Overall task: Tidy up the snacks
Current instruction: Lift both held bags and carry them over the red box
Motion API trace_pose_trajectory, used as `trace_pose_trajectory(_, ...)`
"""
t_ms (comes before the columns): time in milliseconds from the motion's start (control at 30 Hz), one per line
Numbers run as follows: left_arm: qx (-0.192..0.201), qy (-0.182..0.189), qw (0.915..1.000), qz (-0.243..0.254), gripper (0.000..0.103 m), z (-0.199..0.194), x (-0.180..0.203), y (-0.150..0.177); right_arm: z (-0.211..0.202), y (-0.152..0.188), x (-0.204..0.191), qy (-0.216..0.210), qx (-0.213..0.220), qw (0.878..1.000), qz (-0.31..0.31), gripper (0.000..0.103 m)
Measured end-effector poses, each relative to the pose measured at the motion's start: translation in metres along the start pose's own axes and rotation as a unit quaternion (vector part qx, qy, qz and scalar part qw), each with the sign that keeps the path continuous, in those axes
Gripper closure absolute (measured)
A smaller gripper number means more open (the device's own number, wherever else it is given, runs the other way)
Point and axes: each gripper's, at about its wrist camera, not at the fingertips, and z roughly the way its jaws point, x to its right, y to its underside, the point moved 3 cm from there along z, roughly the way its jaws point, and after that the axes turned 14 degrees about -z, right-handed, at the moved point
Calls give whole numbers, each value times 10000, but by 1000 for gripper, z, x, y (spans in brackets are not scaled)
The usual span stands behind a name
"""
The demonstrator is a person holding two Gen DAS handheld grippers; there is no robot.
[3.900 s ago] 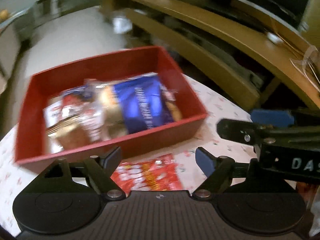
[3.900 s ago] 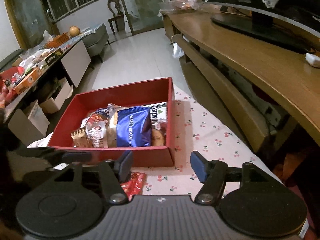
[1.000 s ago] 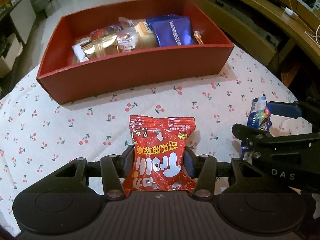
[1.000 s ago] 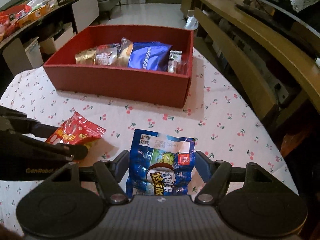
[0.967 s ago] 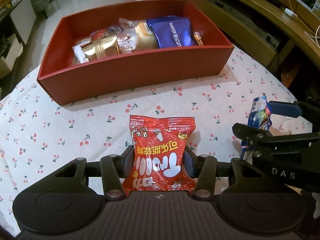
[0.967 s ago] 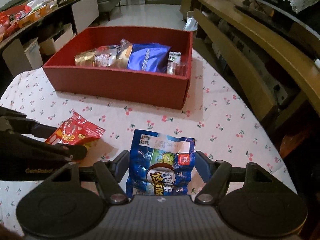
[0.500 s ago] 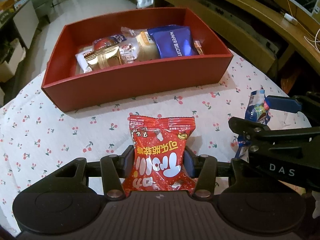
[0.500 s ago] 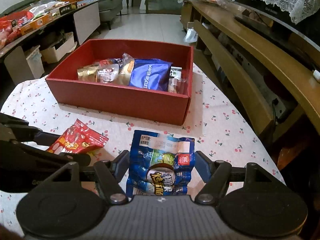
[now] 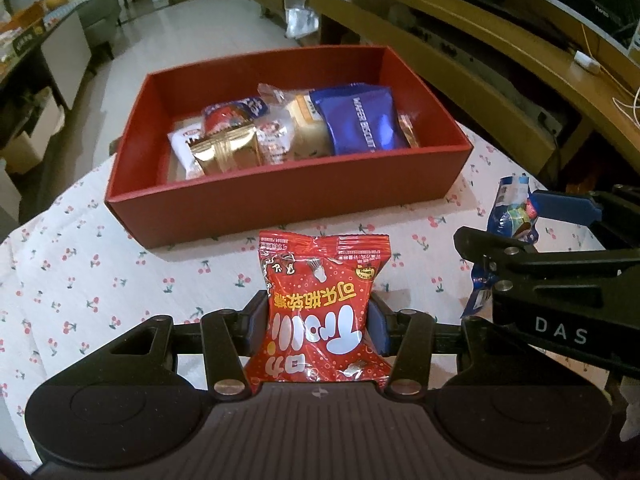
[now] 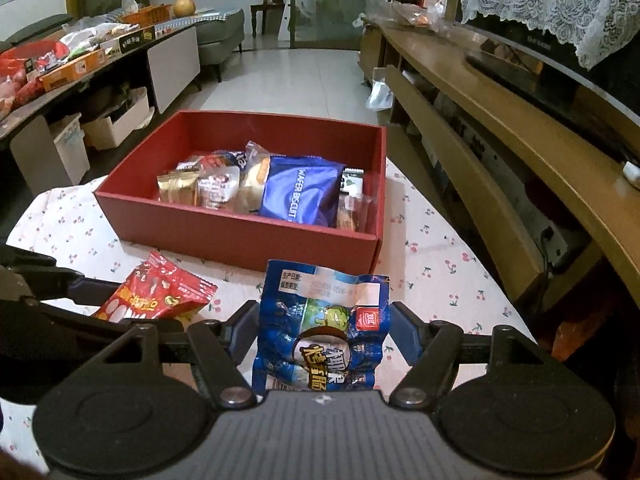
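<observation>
My left gripper (image 9: 318, 316) is shut on a red snack bag (image 9: 320, 304) and holds it above the cherry-print tablecloth, in front of the red box (image 9: 280, 200). My right gripper (image 10: 324, 330) is shut on a blue snack bag (image 10: 324, 332), also held up in front of the box (image 10: 240, 236). The box holds several snacks, among them a blue wafer biscuit pack (image 9: 360, 120) and a gold packet (image 9: 224, 152). The right gripper and its blue bag (image 9: 512, 216) show at the right of the left wrist view; the red bag (image 10: 156, 296) shows at the left of the right wrist view.
The round table's cloth (image 9: 80, 280) ends close behind the box. A long wooden TV bench (image 10: 520, 140) runs along the right. A cluttered sideboard (image 10: 80, 64) stands at the far left, with tiled floor (image 10: 288, 76) between.
Both grippers have risen with their bags since a second ago; the box now sits lower and farther in both views. Nearly four seconds ago both grippers were open and empty.
</observation>
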Motion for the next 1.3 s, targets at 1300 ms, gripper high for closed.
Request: trace_pose_trajectory(1300, 841, -169, 9951, -494, 47, -15, -5, -70, 4, -67, 25, 194, 701, 9966, 375, 29)
